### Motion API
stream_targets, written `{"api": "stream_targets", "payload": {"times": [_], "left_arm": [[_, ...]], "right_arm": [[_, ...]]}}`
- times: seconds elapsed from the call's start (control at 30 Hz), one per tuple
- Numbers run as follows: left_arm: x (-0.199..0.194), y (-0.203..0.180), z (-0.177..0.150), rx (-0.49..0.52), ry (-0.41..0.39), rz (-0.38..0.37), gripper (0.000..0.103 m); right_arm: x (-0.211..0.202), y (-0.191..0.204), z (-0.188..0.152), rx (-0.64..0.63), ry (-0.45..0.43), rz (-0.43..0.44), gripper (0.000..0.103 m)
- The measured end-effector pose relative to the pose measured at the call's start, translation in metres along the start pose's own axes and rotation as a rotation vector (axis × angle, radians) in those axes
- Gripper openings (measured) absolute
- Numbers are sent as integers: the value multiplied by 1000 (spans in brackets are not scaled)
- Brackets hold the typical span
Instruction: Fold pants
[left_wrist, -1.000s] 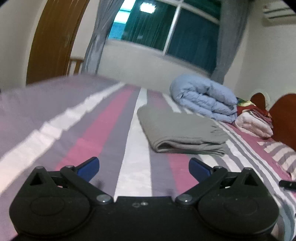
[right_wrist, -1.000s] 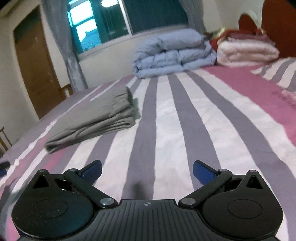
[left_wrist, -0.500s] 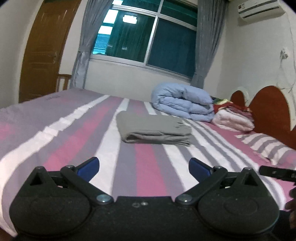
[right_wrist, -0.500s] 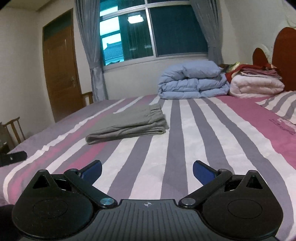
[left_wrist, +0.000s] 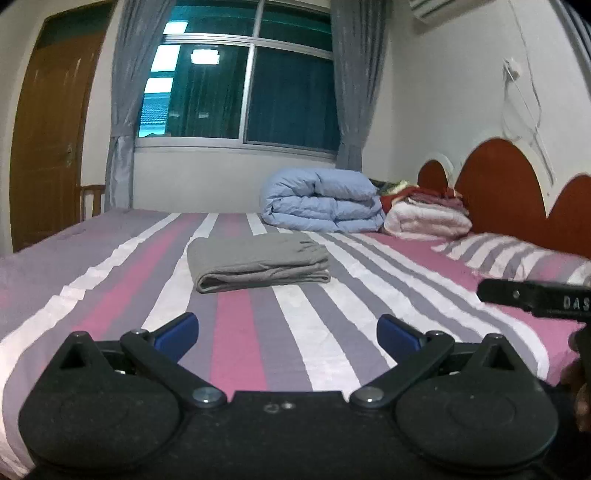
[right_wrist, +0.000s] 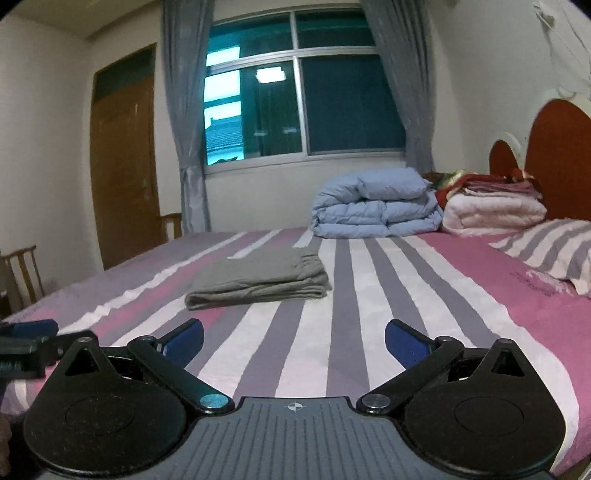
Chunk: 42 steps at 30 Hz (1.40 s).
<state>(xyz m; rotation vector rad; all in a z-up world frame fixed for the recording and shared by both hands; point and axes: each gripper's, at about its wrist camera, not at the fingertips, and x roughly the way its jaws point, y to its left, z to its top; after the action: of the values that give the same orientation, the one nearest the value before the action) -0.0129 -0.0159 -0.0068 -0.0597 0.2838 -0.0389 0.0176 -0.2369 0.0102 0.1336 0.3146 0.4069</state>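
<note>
Pants (left_wrist: 258, 263) lie folded in a neat gray stack on the striped bed (left_wrist: 110, 280), out in front of both grippers and well apart from them. On the far left stands a brown door (left_wrist: 44, 147), and next to it a gray curtain (left_wrist: 123, 110) hangs by the window (left_wrist: 240, 81). The left gripper (left_wrist: 287, 330) has its blue fingers (left_wrist: 176, 331) spread wide, with nothing between them. To the right of the pants, a blue quilt (left_wrist: 321, 201) sits rolled up near the wall, and a pink blanket (left_wrist: 428, 221) lies just beside it. A striped pillow (left_wrist: 517, 258) rests by the red headboard (left_wrist: 506, 192). The right gripper (right_wrist: 293, 338) is spread wide too and holds nothing.
</note>
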Motion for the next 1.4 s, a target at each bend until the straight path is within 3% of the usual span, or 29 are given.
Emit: {"api": "stream_targets", "payload": {"times": [0.3,1.4], "left_arm": [[5,11,-1,-54,8,6,97],[5,10,-1,-28,9,-3,97]], "right_arm": [[9,17,-4,-91,16,16,103],[9,22,-1,-63,29,10,103]]}}
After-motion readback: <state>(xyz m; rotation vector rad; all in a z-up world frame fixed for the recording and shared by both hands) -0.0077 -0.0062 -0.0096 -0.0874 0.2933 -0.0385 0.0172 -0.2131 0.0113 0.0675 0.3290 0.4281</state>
